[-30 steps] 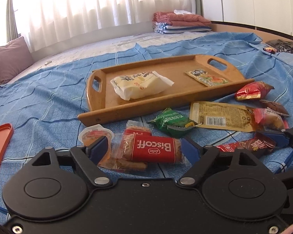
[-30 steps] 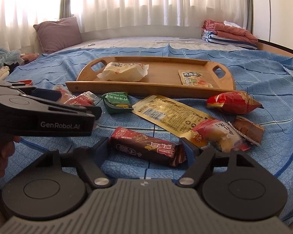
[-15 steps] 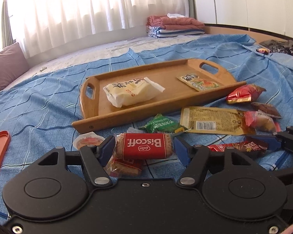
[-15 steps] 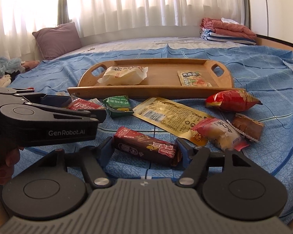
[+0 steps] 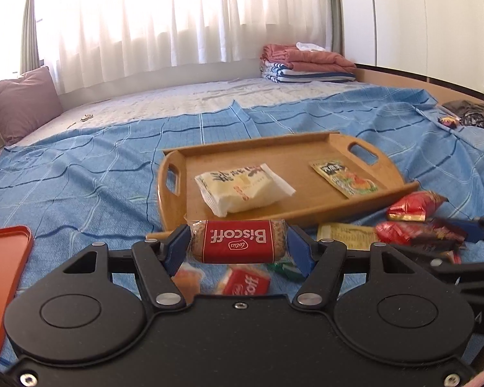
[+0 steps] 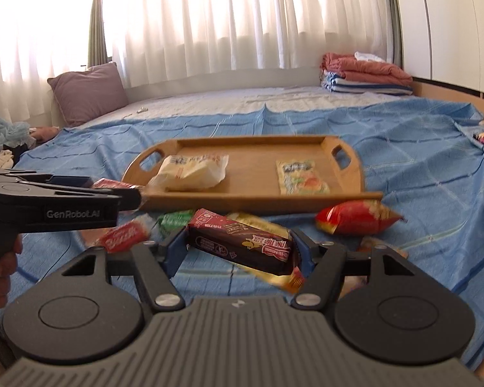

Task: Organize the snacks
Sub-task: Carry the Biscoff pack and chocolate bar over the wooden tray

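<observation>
My left gripper (image 5: 238, 245) is shut on a red Biscoff biscuit pack (image 5: 238, 241) and holds it above the blue bedspread, just in front of the wooden tray (image 5: 326, 208). My right gripper (image 6: 242, 248) is shut on a dark brown chocolate bar (image 6: 242, 245), also lifted, in front of the same tray (image 6: 255, 201). The tray holds a white bread pack (image 5: 242, 192) and a flat sachet (image 5: 343, 177). The left gripper shows at the left of the right wrist view (image 6: 64, 204).
Loose snacks lie on the bedspread: a second Biscoff pack (image 5: 247, 283), a green pack (image 6: 174, 221), a red bag (image 6: 355, 221), a yellow flat packet (image 6: 258, 222). An orange tray (image 5: 0, 277) lies at left. A pillow (image 6: 87, 92) and folded blankets (image 6: 364, 74) lie far back.
Both grippers closed on their snacks and lifted them off the bedspread, and moved toward the wooden tray.
</observation>
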Demonstrator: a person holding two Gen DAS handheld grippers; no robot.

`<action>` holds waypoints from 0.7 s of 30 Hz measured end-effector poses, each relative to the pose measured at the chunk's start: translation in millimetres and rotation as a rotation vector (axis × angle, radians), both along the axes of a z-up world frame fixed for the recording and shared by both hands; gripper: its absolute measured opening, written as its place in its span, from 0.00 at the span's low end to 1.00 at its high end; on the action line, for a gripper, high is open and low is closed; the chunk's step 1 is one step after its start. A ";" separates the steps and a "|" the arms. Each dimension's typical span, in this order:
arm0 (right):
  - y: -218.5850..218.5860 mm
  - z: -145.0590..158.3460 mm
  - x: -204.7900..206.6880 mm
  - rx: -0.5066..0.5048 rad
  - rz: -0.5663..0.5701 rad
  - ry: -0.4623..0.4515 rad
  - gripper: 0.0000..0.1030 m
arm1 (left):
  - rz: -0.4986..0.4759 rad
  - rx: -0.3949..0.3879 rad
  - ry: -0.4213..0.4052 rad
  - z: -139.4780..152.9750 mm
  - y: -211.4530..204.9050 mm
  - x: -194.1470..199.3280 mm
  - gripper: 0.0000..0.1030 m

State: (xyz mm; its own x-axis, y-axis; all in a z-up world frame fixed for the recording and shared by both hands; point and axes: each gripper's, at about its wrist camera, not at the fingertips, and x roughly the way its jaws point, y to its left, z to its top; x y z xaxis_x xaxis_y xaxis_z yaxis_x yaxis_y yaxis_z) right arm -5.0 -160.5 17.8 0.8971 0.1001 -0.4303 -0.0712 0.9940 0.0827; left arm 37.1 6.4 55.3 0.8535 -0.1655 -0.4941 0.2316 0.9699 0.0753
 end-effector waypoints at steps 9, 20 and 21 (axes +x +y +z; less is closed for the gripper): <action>-32.7 40.0 49.0 -0.035 0.006 -0.048 0.67 | 0.013 -0.039 0.031 37.8 5.8 52.5 0.62; -58.1 53.4 157.1 -0.084 0.076 0.076 0.67 | 0.030 -0.086 0.141 65.1 -12.4 161.0 0.62; -59.6 51.6 168.2 -0.082 0.080 0.097 0.67 | 0.037 -0.098 0.164 63.7 -13.8 173.4 0.62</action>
State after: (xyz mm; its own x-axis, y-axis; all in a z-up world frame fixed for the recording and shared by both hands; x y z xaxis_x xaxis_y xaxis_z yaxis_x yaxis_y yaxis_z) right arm 163.2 -220.2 69.4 0.8417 0.1305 -0.5240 -0.1460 0.9892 0.0119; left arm 210.5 -7.4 119.0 0.7696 -0.1896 -0.6098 0.1968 0.9788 -0.0559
